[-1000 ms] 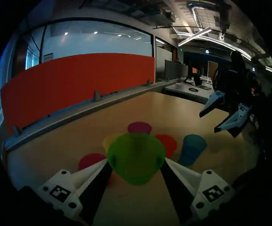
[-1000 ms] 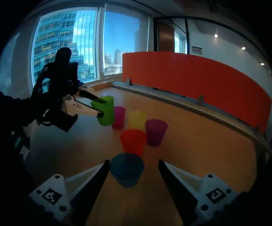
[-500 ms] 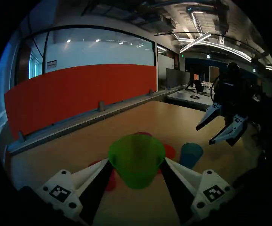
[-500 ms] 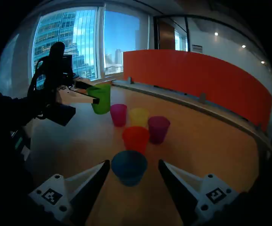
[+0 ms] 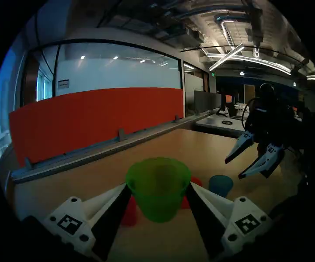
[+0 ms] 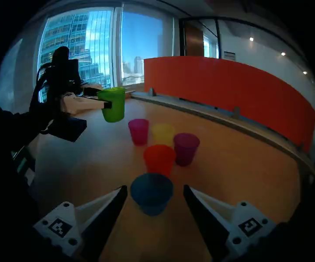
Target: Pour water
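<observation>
My left gripper [image 5: 157, 187] is clamped on the green cup [image 5: 158, 194], one finger pressed against each side just below the rim. The cup is upright and held up in the air, clear of the table [image 5: 91, 172]. Its wall is see-through, but I can't tell whether there is any water in it.

In the right gripper view the same cup hangs beside the group of cups on the table, out towards the window end, and higher than all their rims.

My right gripper [image 6: 155, 188] is spread wide and holds nothing. The blue cup [image 6: 151, 194] stands on the table in line with the gap between its fingers, with neither finger touching it. I look down into its mouth, but the inside is dark and I can't make out anything in it.

Just beyond the blue cup stands the red cup [image 6: 159, 159], with the purple cup [image 6: 185, 148] just beside it. Farther back are the yellow cup [image 6: 162, 133] and the pink cup [image 6: 138, 131], side by side. All five are upright with mouths open, in the middle of the table. What they hold I can't tell from this angle.

An orange divider [image 6: 227, 87] runs along the table's far edge.
</observation>
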### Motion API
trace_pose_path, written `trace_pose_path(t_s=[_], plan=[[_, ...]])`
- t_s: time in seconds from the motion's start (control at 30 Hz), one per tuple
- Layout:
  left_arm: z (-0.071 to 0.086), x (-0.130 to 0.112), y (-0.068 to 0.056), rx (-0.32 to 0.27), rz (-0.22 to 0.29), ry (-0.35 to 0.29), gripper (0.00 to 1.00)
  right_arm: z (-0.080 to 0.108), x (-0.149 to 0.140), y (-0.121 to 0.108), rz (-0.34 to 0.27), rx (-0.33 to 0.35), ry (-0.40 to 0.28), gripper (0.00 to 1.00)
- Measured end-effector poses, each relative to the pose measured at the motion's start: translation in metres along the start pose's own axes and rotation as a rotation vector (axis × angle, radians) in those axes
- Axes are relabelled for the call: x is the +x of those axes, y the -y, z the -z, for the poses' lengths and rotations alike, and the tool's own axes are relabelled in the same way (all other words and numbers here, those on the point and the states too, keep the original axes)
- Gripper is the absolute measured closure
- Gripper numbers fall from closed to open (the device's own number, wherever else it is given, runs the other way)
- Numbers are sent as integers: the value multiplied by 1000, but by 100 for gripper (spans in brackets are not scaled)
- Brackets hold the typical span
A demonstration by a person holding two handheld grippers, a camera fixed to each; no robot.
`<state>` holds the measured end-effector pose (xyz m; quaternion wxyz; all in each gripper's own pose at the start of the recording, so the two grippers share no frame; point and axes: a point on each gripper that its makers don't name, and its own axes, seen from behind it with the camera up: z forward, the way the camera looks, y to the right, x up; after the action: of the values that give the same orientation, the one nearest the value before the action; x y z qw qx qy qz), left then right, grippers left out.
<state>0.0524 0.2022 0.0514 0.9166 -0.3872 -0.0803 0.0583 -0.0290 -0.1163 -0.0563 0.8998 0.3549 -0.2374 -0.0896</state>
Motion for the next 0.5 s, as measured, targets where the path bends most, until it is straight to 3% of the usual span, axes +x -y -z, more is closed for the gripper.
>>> trace_pose_path(t_s=[0.5], plan=[[16, 25, 6, 33, -1, -117, 15, -11, -14, 3, 17, 6, 37, 1]])
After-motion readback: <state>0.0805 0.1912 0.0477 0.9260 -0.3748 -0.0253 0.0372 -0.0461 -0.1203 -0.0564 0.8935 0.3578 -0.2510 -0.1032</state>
